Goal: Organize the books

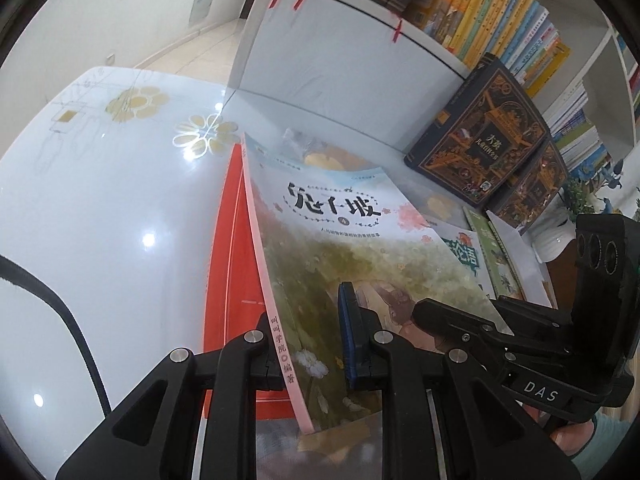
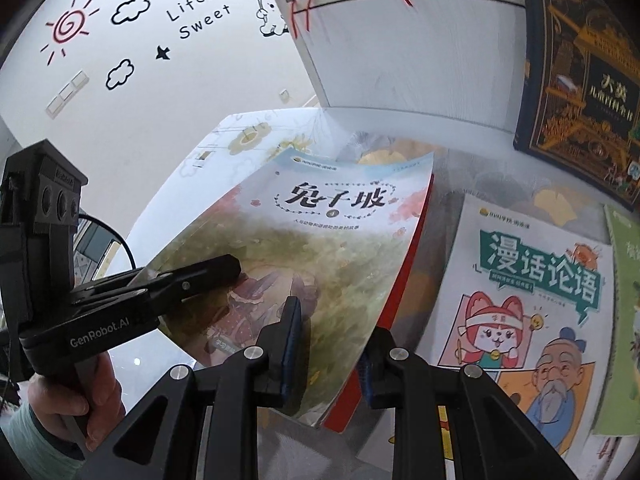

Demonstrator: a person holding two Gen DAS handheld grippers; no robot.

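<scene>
I hold two books together, tilted over the white table point(image 1: 100, 208). On top is a pale picture book point(image 1: 340, 248) point(image 2: 320, 240) with a green meadow cover and a pink spine. Against its underside lies a red book point(image 1: 236, 280) point(image 2: 404, 280). My left gripper point(image 1: 310, 354) point(image 2: 218, 276) is shut on the pair at the spine edge. At the opposite edge my right gripper point(image 2: 330, 360) point(image 1: 440, 320) is shut on the same pair. A hand holds each gripper's handle.
A cartoon-cover book point(image 2: 532, 280) point(image 1: 464, 256) and a green book point(image 2: 624, 320) lie flat on the table to the right. Two dark ornate books point(image 1: 480, 132) point(image 2: 580, 80) lean against the white bookcase point(image 1: 340, 52), whose shelf holds several upright books point(image 1: 480, 12).
</scene>
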